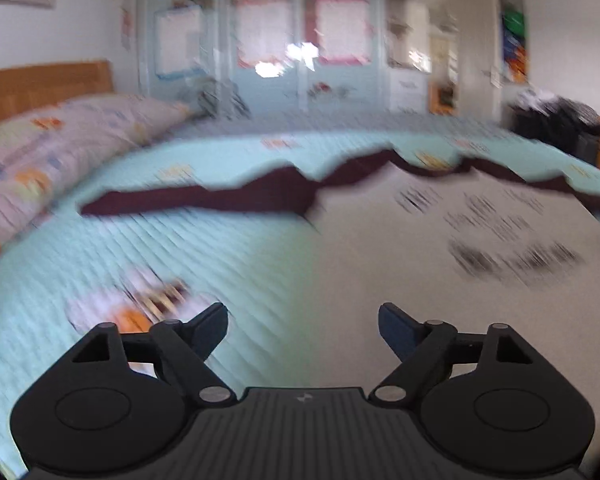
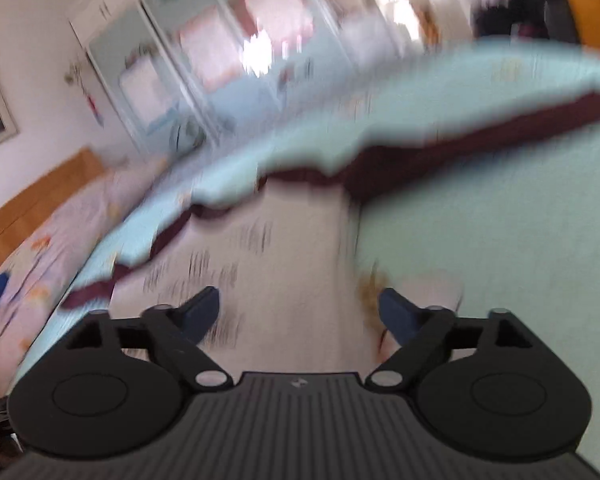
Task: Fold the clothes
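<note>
A pale shirt (image 1: 440, 248) with dark printed lettering and maroon sleeves (image 1: 204, 198) lies spread flat on the light-blue bedspread (image 1: 204, 248). In the left wrist view my left gripper (image 1: 303, 326) hovers over the shirt's near left edge, jaws wide apart, nothing between them. The right wrist view is tilted and blurred. It shows the same shirt (image 2: 284, 264) with its maroon sleeve (image 2: 460, 152) running to the upper right. My right gripper (image 2: 299, 312) is open over the shirt's near right edge and holds nothing.
A patterned pillow (image 1: 60, 152) lies at the left by the wooden headboard (image 1: 40, 88). A wardrobe (image 1: 260, 40) with posters stands behind the bed. Dark bags (image 1: 556, 124) sit at the far right. A cartoon print (image 1: 148, 304) marks the bedspread near the left gripper.
</note>
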